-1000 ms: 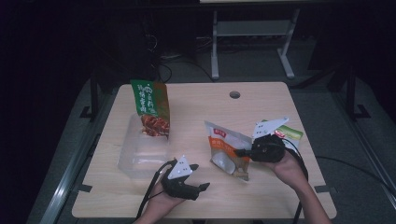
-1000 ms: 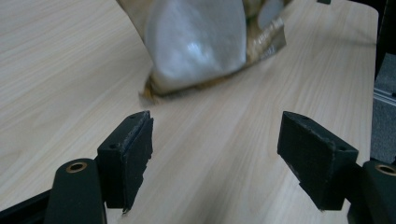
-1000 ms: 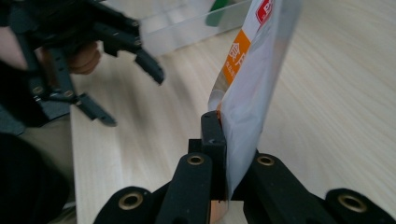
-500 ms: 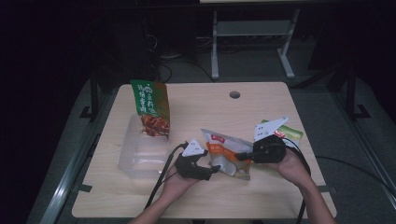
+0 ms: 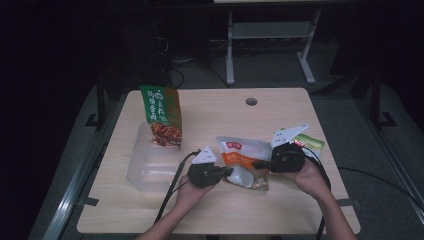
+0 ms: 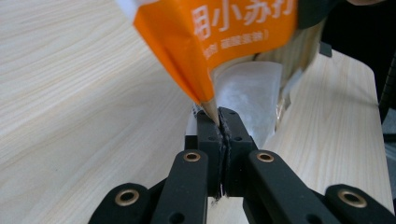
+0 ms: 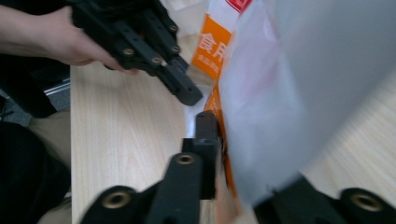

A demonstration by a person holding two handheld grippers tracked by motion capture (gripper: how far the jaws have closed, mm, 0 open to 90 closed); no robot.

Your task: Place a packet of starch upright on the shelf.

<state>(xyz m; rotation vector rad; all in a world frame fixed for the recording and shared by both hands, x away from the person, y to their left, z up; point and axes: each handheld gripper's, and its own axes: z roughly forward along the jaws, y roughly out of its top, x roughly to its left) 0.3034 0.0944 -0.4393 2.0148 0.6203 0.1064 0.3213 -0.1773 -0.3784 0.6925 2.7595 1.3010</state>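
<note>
An orange and white snack bag [image 5: 242, 155] is held off the wooden table [image 5: 215, 120] between the two grippers. My left gripper [image 5: 229, 171] comes in from the left, shut on the bag's lower corner; in the left gripper view its jaws [image 6: 219, 116] pinch the thin seam of the bag [image 6: 219, 32]. My right gripper [image 5: 256, 163] reaches in from the right. Its jaws [image 7: 238, 130] have just been opening and stand a little apart with the bag [image 7: 280, 93] between them; the bag hides one jaw. The left gripper [image 7: 187, 95] also shows in the right gripper view.
A green snack bag [image 5: 162, 112] stands at the far end of a clear plastic bin [image 5: 145, 172] on the table's left. A small green packet [image 5: 311, 141] lies behind the right gripper. A cable hole [image 5: 251, 101] sits near the far edge.
My left hand has moved right from the table's front to the orange bag and shut on its corner. The right hand has stayed put.
</note>
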